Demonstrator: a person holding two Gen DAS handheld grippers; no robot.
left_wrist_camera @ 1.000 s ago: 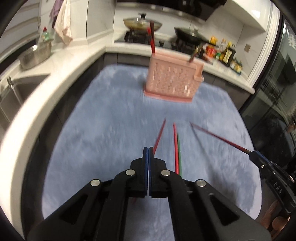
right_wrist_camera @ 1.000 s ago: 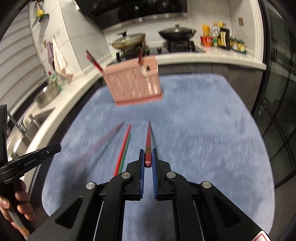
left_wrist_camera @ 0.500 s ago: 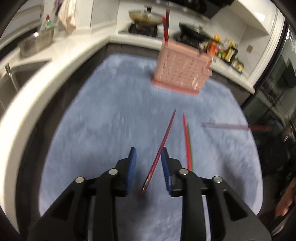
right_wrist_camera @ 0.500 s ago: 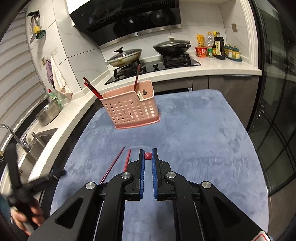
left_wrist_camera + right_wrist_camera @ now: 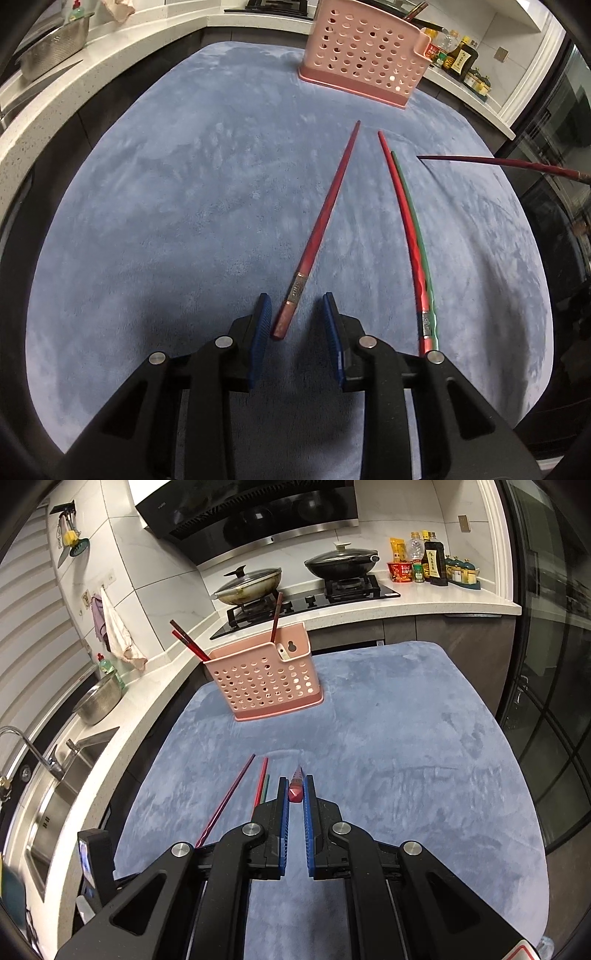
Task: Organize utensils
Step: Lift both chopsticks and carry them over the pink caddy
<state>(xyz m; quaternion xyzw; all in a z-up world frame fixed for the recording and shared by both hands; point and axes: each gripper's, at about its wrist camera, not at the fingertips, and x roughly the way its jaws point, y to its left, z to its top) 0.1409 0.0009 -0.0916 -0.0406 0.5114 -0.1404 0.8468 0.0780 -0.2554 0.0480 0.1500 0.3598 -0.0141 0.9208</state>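
Underneath, blue plush mat (image 5: 192, 206) meets white kitchen counter (image 5: 454, 603).

Blue-grey plush cloth (image 5: 388, 746) covers surface. White speckled stone counter (image 5: 443, 603) wraps around behind and left. Black gas hob (image 5: 314, 598) carries two lidded pans: steel wok with glass lid (image 5: 249, 583) on left, black wok with glass lid (image 5: 341, 563) on right. Black extractor hood (image 5: 258, 513) above. Sauce bottles and red instant-noodle cup (image 5: 421, 566) at hob's right. Perforated steel colander (image 5: 99, 699) near stainless sink (image 5: 55, 801) with chrome tap (image 5: 35, 751). Green-capped dish-soap bottle (image 5: 107, 666) beside colander. Pale dishcloth (image 5: 118, 637) hangs on tiled wall.
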